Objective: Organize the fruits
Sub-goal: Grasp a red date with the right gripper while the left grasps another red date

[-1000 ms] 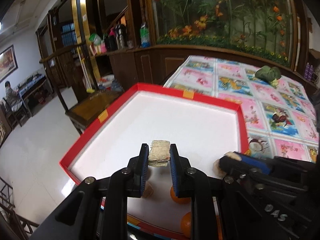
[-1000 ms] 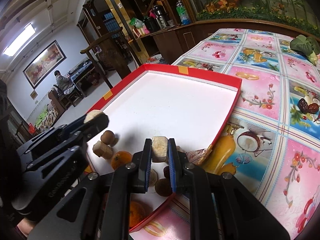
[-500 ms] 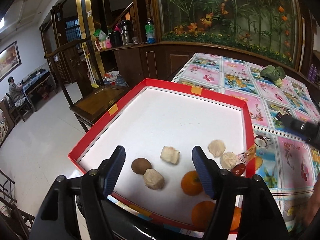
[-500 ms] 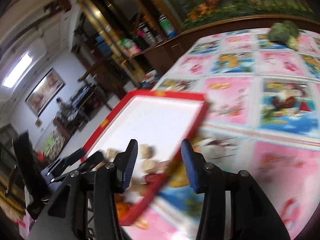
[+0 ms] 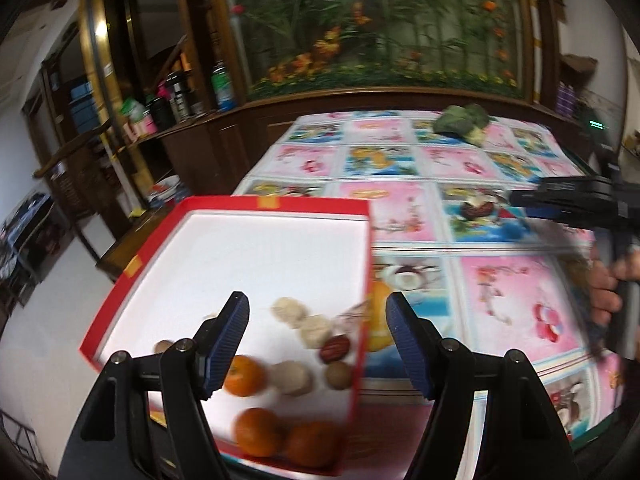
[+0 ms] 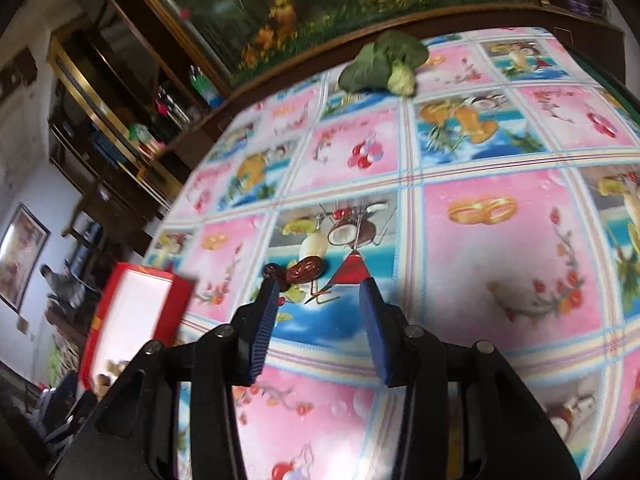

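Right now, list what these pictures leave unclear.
- Left wrist view: the fruits in the red tray are motion-blurred; the pale lumps cannot be identified.
- Left wrist view: the right claw is smeared; its jaws are unreadable.
- Right wrist view: one date is partly hidden behind a finger.

Your counter (image 6: 500,240) wears a glossy, smooth plastic cloth printed with fruit. The red tray (image 5: 362,280) looks like card with a matt white floor. Both dates (image 6: 306,268) are wrinkled and shiny; the oranges (image 5: 258,432) look finely dimpled.

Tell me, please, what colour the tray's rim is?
Red, with a white floor; the shallow square tray shows best in the left wrist view.
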Demonstrator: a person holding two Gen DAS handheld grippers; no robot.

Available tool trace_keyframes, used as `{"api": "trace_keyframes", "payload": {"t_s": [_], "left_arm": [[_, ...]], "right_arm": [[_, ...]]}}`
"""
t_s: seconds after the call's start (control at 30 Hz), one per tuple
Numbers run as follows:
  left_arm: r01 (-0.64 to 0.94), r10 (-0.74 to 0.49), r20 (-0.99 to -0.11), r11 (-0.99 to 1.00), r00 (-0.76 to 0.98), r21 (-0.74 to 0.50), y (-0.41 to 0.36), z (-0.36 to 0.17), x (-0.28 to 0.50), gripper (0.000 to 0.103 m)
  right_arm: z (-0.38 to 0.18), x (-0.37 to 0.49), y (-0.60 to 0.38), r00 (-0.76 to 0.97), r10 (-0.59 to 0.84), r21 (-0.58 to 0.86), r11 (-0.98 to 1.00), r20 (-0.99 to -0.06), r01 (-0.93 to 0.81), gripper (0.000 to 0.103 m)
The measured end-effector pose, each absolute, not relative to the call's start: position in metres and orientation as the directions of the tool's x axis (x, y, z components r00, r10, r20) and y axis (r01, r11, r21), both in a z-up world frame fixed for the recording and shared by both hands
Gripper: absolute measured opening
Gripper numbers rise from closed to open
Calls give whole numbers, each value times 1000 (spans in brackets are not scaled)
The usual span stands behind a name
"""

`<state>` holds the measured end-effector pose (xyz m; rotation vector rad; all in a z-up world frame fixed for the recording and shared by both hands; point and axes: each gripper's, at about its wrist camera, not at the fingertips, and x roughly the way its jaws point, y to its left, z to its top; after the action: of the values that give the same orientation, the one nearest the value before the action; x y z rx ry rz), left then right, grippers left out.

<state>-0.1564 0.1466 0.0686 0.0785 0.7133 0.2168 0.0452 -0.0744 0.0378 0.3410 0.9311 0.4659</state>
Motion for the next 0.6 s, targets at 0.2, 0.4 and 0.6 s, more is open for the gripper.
{"api": "trace_keyframes", "payload": {"t_s": [0.2,0.4,0.6], "left_arm": [[-127,201,-649,979,734,160,125,68,-150,72],[-117,200,-661,979,724,168,115,66,-139,72],[-107,207,-675,977,708,187,102,65,-123,72]], "right_arm": [[20,69,-54,454,526,516,842,-719,-159,40],[19,83,-46,454,501,506,854,-737,-121,31],[24,83,-24,466,392,331,920,-793,-211,20]]}}
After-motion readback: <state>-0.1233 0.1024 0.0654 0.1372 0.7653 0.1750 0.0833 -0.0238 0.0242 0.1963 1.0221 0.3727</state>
